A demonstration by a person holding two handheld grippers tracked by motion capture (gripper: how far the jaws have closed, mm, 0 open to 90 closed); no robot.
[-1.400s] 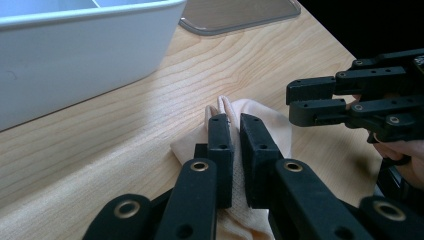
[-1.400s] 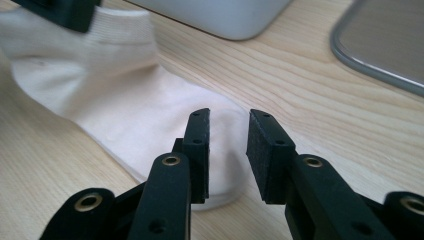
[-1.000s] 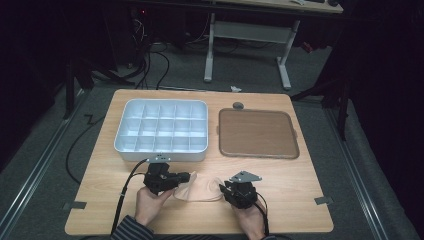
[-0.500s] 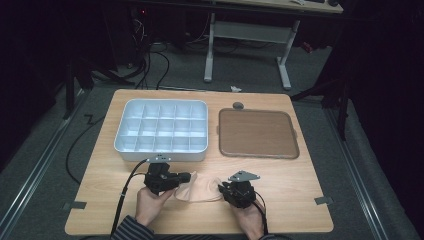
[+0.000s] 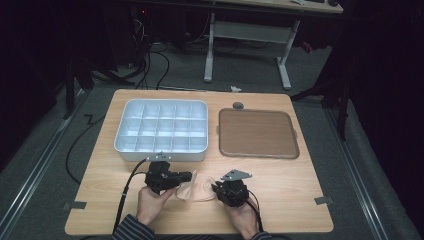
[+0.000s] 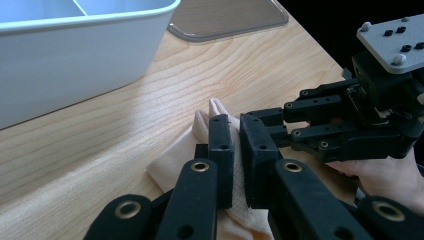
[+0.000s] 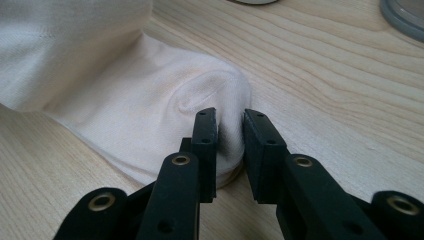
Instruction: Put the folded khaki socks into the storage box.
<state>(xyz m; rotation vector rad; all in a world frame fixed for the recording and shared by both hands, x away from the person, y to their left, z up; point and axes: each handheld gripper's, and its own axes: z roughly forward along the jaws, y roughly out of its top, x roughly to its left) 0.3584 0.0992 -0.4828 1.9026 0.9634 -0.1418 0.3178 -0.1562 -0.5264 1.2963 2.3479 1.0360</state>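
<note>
**Both grippers on the cloth**

Near the front edge of the light wooden table (image 5: 300,200), a pale peach folded cloth (image 5: 197,189) lies flat. Left gripper (image 6: 236,150) is clamped on one end of it. Right gripper (image 7: 231,145) has just been closing its jaws and pinches a raised fold at the other end.

I can read no text, label, brand, number or sign anywhere here, whether on the things on my table or on what I am holding.
</note>
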